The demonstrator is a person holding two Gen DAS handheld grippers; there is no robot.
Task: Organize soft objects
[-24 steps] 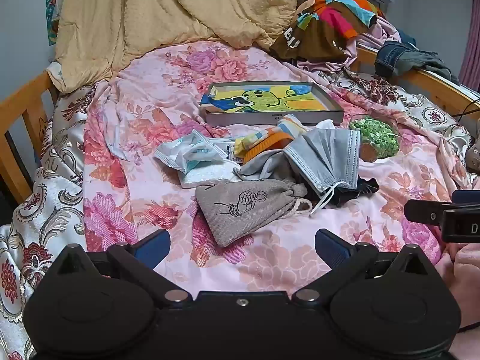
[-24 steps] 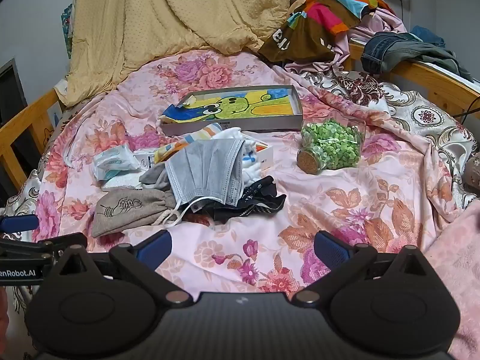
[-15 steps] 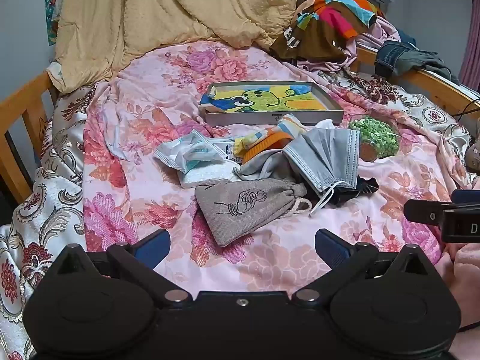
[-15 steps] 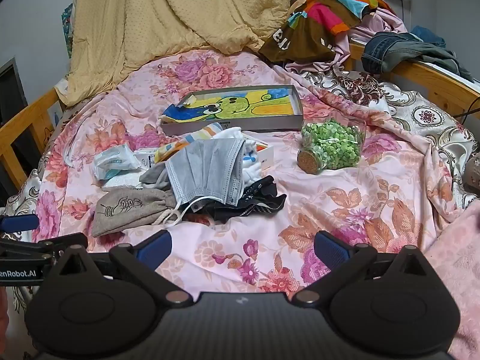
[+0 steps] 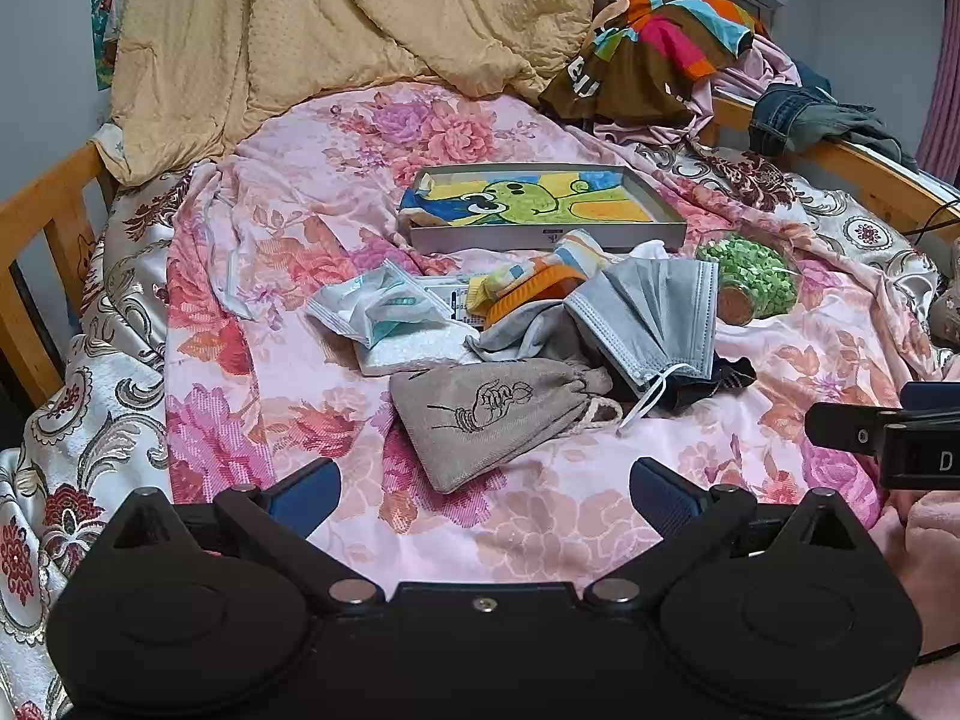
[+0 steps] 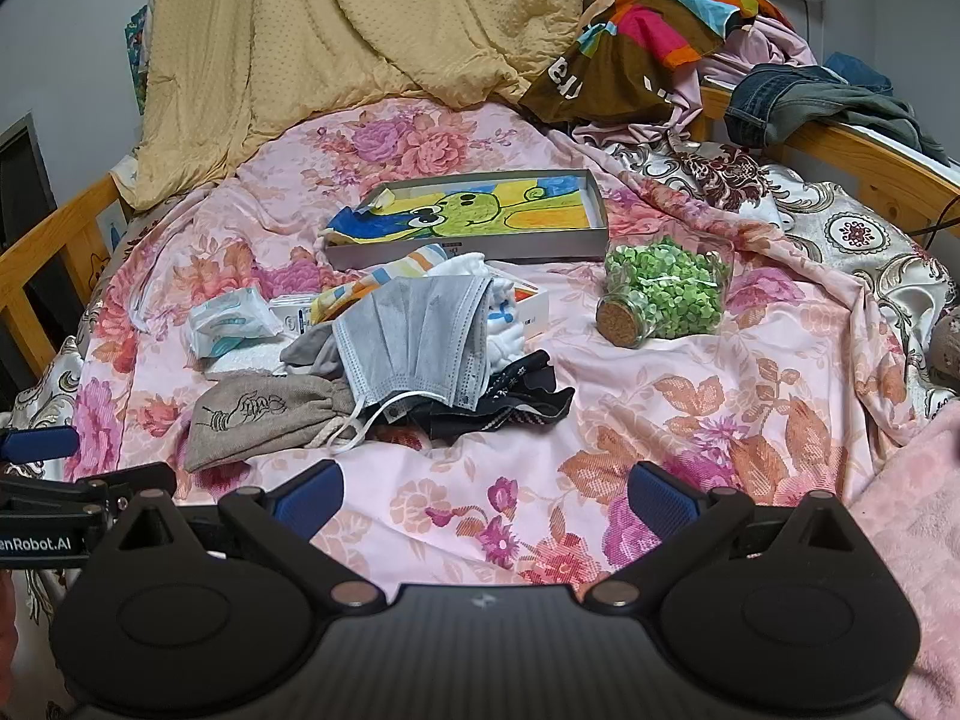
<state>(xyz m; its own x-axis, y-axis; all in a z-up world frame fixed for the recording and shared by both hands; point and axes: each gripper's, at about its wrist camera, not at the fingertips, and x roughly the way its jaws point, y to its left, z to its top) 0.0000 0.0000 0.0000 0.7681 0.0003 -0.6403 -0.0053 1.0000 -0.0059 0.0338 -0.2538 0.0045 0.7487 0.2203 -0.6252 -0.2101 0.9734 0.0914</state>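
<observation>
A heap of soft things lies mid-bed on the pink floral sheet (image 5: 540, 528). Nearest is a grey drawstring pouch (image 5: 480, 414) (image 6: 264, 414) with a line drawing. A grey face mask (image 5: 654, 312) (image 6: 414, 336) drapes over dark fabric (image 6: 510, 396), a striped sock (image 5: 528, 276) and white cloth. A crumpled wipes packet (image 5: 378, 306) (image 6: 231, 318) lies to the left. My left gripper (image 5: 483, 486) hovers open just short of the pouch. My right gripper (image 6: 486, 489) is open over bare sheet, in front of the heap. Neither holds anything.
A shallow grey box (image 5: 546, 210) (image 6: 468, 222) with a cartoon picture lies behind the heap. A corked jar of green bits (image 6: 666, 300) lies on its side to the right. A tan quilt (image 5: 336, 42), piled clothes (image 6: 648, 42) and wooden rails (image 5: 42, 252) bound the bed.
</observation>
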